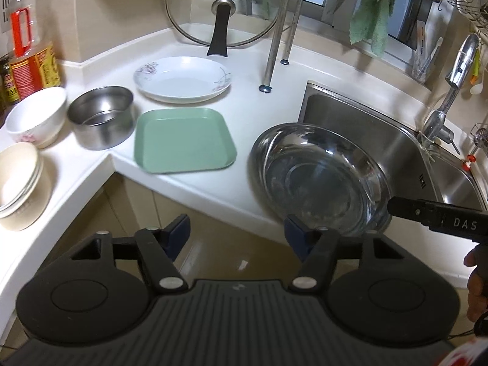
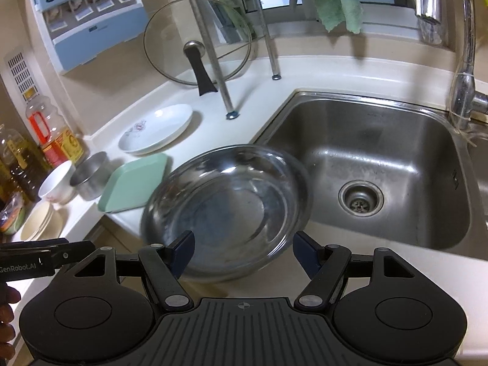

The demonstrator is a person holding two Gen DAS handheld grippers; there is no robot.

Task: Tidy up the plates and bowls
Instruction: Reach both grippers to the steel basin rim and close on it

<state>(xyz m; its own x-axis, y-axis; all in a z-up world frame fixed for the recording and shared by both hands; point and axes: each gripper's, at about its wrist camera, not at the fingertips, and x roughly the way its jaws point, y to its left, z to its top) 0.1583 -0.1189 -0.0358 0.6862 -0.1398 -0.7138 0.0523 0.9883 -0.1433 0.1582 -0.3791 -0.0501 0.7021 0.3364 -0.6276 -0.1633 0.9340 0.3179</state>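
Standing wide and empty, the right gripper approaches the steel basin beside the sink. The left gripper hangs open off the counter edge, holding nothing, probably ready to steady stacking.

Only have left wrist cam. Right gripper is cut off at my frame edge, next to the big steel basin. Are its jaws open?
Observer: Open. The right gripper has its fingers spread, with the near rim of the steel basin between them and the pads not pressing on it.
Operator: Anything down in the sink?
Observer: No. The sink is bare down to the drain.
Operator: What's on the wall left of the glass lid?
Observer: A blue wall dispenser, up and left of the glass lid.
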